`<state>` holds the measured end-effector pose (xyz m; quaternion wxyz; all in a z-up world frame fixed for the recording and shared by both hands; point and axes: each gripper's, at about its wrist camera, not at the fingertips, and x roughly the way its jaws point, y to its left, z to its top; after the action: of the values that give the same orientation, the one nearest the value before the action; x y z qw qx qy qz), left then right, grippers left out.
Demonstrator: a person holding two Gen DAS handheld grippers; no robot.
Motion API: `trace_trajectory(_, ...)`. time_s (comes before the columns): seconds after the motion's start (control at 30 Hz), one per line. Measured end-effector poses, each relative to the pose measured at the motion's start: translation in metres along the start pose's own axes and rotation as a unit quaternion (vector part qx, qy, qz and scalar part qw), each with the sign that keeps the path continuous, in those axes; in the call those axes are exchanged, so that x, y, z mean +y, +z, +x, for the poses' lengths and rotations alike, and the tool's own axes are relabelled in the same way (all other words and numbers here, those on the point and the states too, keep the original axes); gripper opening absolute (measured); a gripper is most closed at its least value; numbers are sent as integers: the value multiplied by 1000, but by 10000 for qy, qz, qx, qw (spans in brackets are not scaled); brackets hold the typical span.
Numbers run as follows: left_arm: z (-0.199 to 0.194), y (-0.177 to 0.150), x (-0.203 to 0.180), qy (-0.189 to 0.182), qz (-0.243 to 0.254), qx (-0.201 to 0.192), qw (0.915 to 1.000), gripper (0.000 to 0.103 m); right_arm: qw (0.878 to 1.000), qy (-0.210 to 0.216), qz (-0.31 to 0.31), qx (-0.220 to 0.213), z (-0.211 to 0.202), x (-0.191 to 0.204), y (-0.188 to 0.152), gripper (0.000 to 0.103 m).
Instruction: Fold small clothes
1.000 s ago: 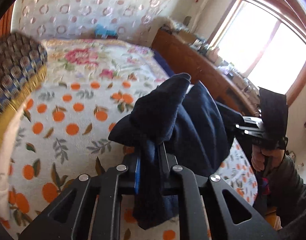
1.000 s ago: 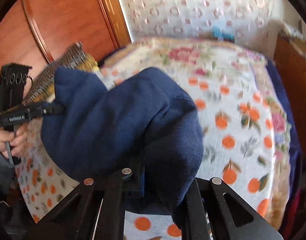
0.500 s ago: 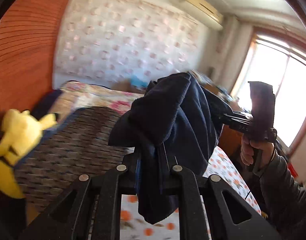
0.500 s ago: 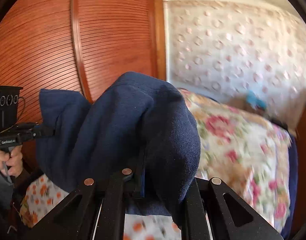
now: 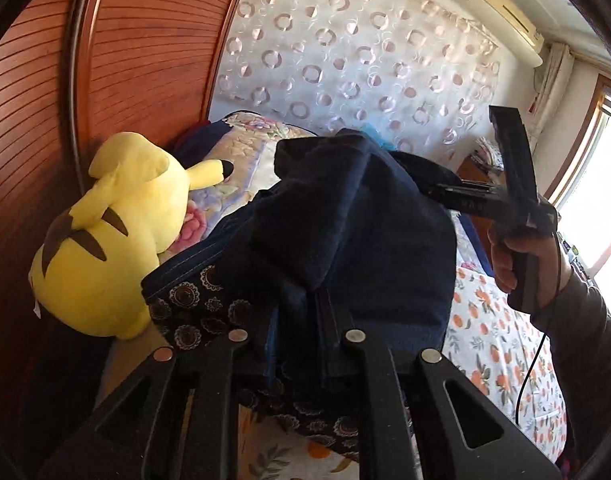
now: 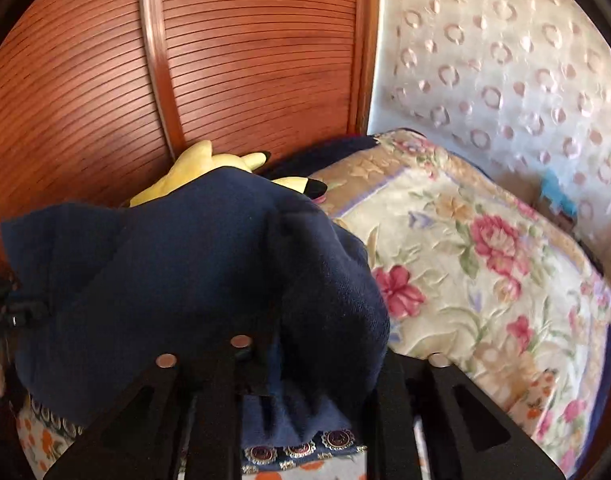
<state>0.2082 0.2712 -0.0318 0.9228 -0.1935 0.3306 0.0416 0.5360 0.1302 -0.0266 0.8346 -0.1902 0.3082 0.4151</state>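
A folded navy garment (image 5: 345,220) hangs between both grippers, just above a dark patterned folded cloth (image 5: 193,304). My left gripper (image 5: 301,308) is shut on the garment's near edge. The right gripper (image 5: 437,192), held in a person's hand (image 5: 509,256), reaches into the garment's far side. In the right wrist view the navy garment (image 6: 185,280) drapes over my right gripper (image 6: 317,340). Its jaws are opening with the cloth still lying between them. The left gripper (image 6: 21,312) shows dimly at the left edge there.
A yellow plush toy (image 5: 117,232) lies against the slatted wooden door (image 5: 125,60), left of the patterned cloth. A thick floral blanket (image 6: 485,260) sits to the right on the bed. The orange-print sheet (image 5: 501,340) stretches toward the window.
Both grippers swung the navy garment from over the orange-print sheet to the corner with the plush toy and the patterned cloth. The right gripper's fingers now stand a little wider.
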Motion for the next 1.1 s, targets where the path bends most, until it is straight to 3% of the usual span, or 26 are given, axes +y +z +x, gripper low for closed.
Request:
trace_trajectory(0.1, -12, -6, -4, 134, 111, -99, 9998, 20, 9995, -114, 249, -130, -7, -9, -1, 44)
trace_trajectory(0.2, -25, -8, -7, 247, 262, -248, 9990, 31, 9989, -245, 312, -260, -19, 5, -4, 44)
trace_trajectory(0.27, -33, -9, -10, 279, 373, -364, 9983, 41, 9982, -309, 340, -375, -39, 34, -17, 45)
trace_trajectory(0.43, -52, -14, -30, 430, 808, -514, 9945, 49, 9952, -378, 537, -726, -78, 53, -45, 47)
trace_trajectory(0.5, -59, -16, -42, 490, 978, -590, 9922, 62, 9945, -371, 572, -797, -94, 60, -62, 48)
trace_trajectory(0.53, -61, -17, -48, 455, 1024, -631, 9917, 76, 9940, -376, 588, -838, -103, 63, -71, 48)
trace_trajectory(0.57, -65, -20, -55, 400, 1088, -672, 9910, 79, 9935, -368, 608, -890, -115, 67, -81, 48)
trace_trajectory(0.9, -85, -47, -141, 35, 1667, -656, 9838, 79, 9849, -680, 873, -1335, -232, 96, -169, 60)
trace_trajectory(1.1, -97, -71, -186, -94, 1861, -739, 9797, 79, 9725, -1301, 1165, -1540, -298, 125, -226, 65)
